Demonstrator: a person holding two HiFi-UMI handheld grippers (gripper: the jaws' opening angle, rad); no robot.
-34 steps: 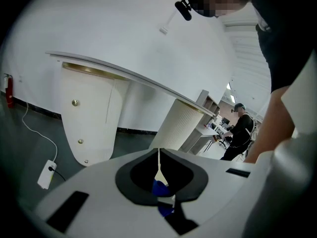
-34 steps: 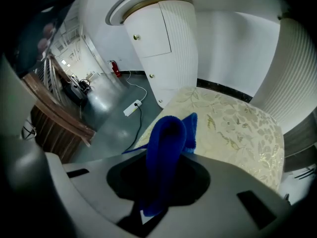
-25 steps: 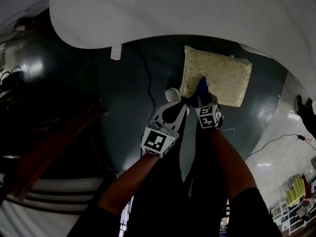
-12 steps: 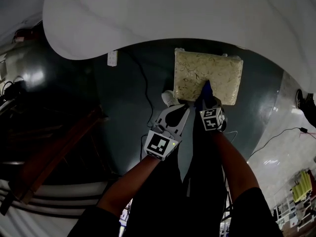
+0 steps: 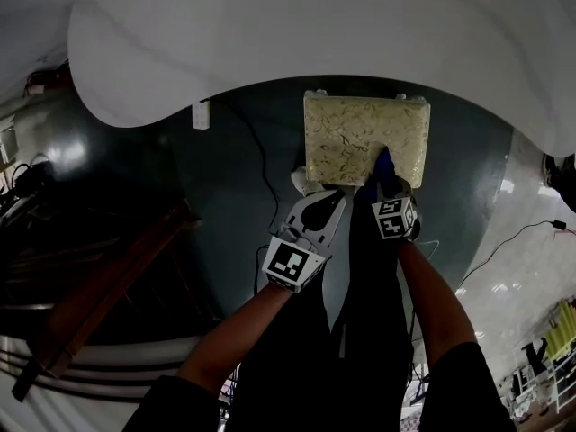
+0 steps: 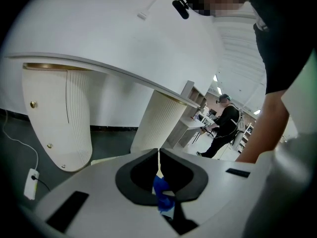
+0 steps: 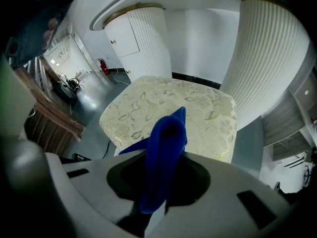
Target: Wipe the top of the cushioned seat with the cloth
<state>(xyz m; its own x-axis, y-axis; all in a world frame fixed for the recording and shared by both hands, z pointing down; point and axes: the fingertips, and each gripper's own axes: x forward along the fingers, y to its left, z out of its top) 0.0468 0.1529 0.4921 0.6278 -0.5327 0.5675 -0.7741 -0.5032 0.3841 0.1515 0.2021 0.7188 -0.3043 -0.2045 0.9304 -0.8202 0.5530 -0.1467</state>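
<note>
- Dark grey floor [image 5: 225,178], glossy; overhung by a white curved tabletop [image 5: 315,34].
- Cushioned seat [image 5: 346,138]: cream, leaf-patterned, square. It is placed on the floor under the tabletop's edge, just ahead of both tongs. The padding is judged soft and yielding under pressure.
- Cloth [image 7: 166,148]: blue, limp and light, judged easily bunched. It is clamped upright in the right tongs [image 7: 161,182], with its free end raised over the seat's near edge. Whether the fabric is touched cannot be told.
- Left tongs [image 6: 158,165]: closed to a thin slit, with a blue scrap, apparently of the cloth, pinched at the base.
- Handling note: a hold near the fold is advised, with a broad loose flap left for the wiping.
</note>
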